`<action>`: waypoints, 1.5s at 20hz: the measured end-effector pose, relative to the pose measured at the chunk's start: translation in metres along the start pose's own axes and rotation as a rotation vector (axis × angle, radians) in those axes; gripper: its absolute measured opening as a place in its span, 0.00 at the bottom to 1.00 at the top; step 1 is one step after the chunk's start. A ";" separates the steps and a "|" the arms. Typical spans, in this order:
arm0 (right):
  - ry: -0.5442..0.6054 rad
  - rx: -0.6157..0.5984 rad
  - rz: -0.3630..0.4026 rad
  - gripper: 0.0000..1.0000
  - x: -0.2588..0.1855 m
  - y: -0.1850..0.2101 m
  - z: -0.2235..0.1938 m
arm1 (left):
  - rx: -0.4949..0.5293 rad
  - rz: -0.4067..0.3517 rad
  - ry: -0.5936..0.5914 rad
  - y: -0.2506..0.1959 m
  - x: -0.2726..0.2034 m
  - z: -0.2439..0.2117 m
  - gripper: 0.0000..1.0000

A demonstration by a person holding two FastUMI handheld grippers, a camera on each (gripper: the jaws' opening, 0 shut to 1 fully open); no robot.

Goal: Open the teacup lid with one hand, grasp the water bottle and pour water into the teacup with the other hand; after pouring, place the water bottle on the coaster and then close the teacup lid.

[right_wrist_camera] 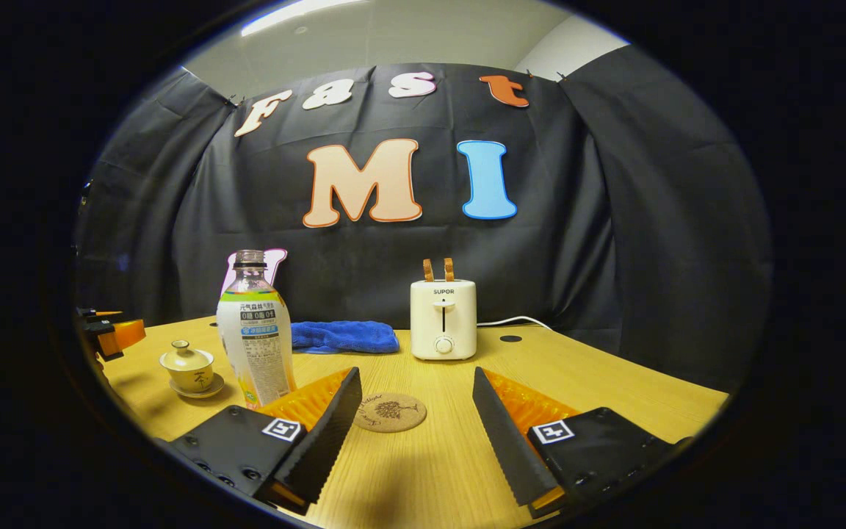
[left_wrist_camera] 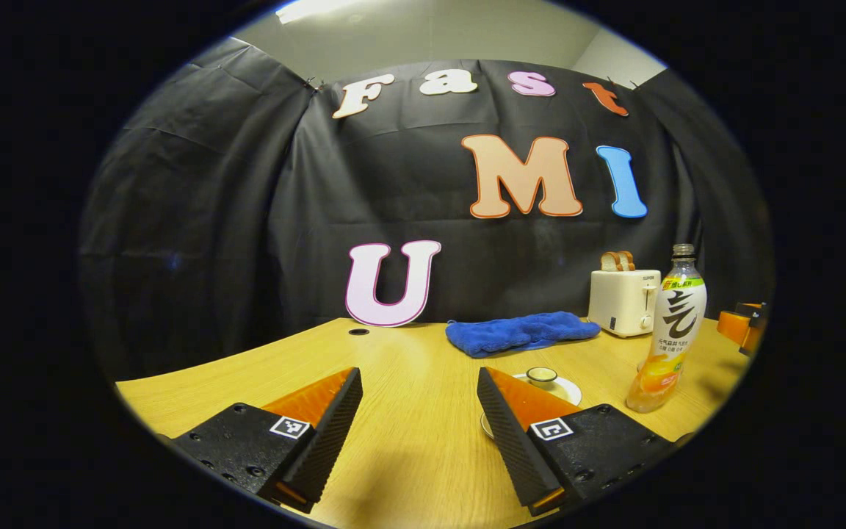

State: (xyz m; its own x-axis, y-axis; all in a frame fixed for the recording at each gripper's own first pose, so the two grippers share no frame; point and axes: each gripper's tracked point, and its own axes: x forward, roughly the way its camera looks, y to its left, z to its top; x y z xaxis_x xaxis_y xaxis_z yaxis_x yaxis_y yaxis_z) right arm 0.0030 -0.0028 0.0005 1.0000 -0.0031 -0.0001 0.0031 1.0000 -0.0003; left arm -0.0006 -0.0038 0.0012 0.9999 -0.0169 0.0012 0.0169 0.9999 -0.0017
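Teacup (right_wrist_camera: pixel 188 369) with its lid (right_wrist_camera: pixel 181 345) on sits on a saucer at about nine o'clock in the right gripper view, just left of the water bottle (right_wrist_camera: pixel 256 330); the coaster (right_wrist_camera: pixel 389 411) lies bare at six o'clock, between that gripper's fingers.

In my judgement the step in hand is the lid lift, not yet begun. To do it well, the left gripper (left_wrist_camera: pixel 419 419) should swing toward four o'clock, centre its fingers over the lid knob (left_wrist_camera: pixel 541 375) and close gently (a hard pinch could tip the cup), then lift straight up.

Both grippers hang low and level over the table (right_wrist_camera: pixel 599 382). The left gripper's fingers stand wide apart, holding nothing. The right gripper (right_wrist_camera: pixel 417 415) is likewise spread and empty, pointing toward the toaster (right_wrist_camera: pixel 443 318), with the bottle at its ten o'clock.
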 end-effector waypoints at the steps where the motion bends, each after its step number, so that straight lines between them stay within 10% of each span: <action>1: 0.000 0.000 0.000 0.92 0.000 0.000 0.000 | 0.000 -0.002 0.000 0.000 0.000 0.000 0.93; 30: 0.000 -0.001 0.004 0.92 0.004 -0.003 0.000 | -0.006 -0.115 -0.005 -0.025 0.004 0.000 0.93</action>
State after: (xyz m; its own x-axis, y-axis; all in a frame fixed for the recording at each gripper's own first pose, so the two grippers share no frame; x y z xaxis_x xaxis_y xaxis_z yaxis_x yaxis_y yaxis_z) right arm 0.0065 -0.0056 0.0007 1.0000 0.0006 -0.0002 -0.0006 1.0000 -0.0011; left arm 0.0030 -0.0288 0.0010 0.9912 -0.1320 0.0069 0.1320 0.9912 -0.0070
